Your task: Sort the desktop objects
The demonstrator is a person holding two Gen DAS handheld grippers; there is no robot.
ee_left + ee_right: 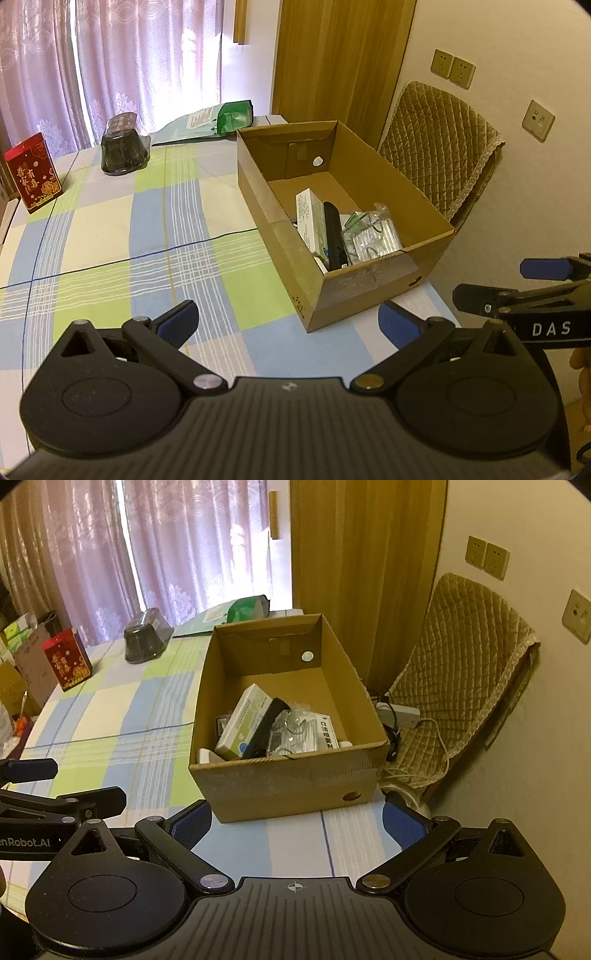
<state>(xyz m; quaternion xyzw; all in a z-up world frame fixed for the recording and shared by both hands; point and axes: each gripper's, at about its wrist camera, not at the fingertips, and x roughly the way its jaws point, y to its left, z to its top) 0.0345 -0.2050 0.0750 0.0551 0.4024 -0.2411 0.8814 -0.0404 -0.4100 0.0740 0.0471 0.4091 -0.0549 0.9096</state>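
Observation:
An open cardboard box (280, 240) (284, 786) stands on the checked tablecloth at the table's right side. Lying in its near end are a white-and-green carton (310, 218) (243, 720), a black remote-like object (334, 236) (266, 723), a clear plastic pack (373, 236) (291, 731) and a white packet (327, 731). My left gripper (290, 323) (70, 784) is open and holds nothing, just short of the box's near left corner. My right gripper (295, 823) (517, 282) is also open and holds nothing, in front of the box's near wall.
At the far left of the table (110, 229) stand a red gift box (33, 173) and a dark container in clear wrap (122, 147). A green bag (234, 116) lies behind the box. A quilted chair (439, 147) carrying a power strip (399, 712) is on the right.

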